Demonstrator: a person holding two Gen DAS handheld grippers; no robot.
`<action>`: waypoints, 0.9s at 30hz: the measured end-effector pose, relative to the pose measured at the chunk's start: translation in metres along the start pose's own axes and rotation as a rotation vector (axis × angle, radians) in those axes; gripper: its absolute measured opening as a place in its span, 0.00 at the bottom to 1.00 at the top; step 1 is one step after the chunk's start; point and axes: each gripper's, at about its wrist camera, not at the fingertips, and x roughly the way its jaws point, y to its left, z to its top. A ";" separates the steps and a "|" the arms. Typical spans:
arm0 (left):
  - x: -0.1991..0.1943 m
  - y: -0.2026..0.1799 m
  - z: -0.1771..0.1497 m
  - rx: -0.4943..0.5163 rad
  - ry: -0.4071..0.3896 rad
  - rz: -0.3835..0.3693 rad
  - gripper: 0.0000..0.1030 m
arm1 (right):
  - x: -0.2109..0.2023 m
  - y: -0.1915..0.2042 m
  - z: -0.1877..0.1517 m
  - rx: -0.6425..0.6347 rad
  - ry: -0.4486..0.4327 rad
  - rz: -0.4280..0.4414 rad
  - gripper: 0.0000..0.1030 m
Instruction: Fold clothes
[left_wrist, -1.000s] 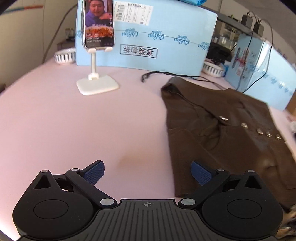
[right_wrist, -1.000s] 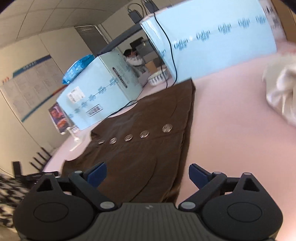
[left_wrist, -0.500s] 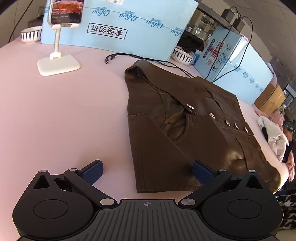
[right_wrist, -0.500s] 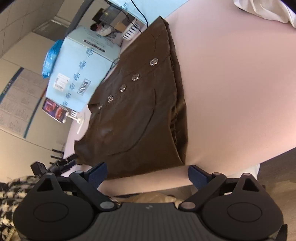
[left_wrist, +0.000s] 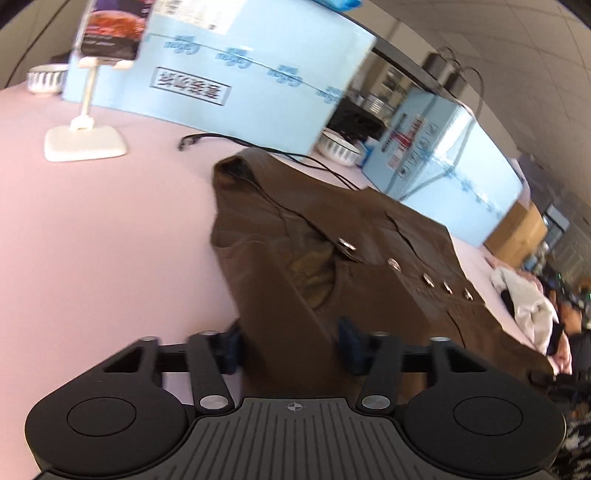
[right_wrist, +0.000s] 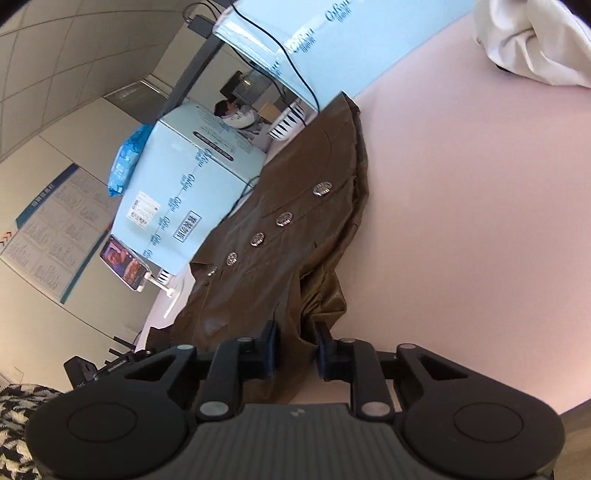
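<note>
So the brown vest (left_wrist: 369, 258) is lying flat on the pink table (left_wrist: 103, 236), near the front edge, silver buttons (right_wrist: 284, 219) in a row down the middle. Its near hem is bunched up right at both grippers.

Containers: there's a striped bowl (left_wrist: 338, 149) just past the vest's collar, tucked between the two light blue boxes (left_wrist: 236, 74), and another striped bowl (left_wrist: 44, 76) far off to the left by the first box. Can't tell what's in either one, the angle's too low.

Other stuff: a phone on a white stand (left_wrist: 85, 142) sits well apart from the vest on the left, a black cable (left_wrist: 236, 140) runs along the table just behind the collar, and a pile of white clothes (left_wrist: 524, 310) is lying past the vest's right side. Nothing's sitting on the vest itself.

Jaws: the left gripper (left_wrist: 290, 349) has just been closing, and its blue pads are clamped onto the vest's near-left hem corner. The right gripper (right_wrist: 295, 349) has just been closing too, and it's pinching the near-right hem, where the fabric is lifted and crumpled up off the table.
</note>
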 end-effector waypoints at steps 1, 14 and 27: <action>-0.001 0.003 0.000 -0.018 0.003 -0.014 0.14 | -0.003 0.004 0.001 -0.033 -0.021 0.026 0.15; -0.059 -0.027 0.023 -0.025 0.010 -0.082 0.07 | -0.048 0.051 0.030 -0.249 -0.182 0.169 0.14; -0.047 -0.010 0.015 -0.126 0.083 -0.021 0.08 | -0.036 0.036 0.038 -0.184 -0.152 0.166 0.14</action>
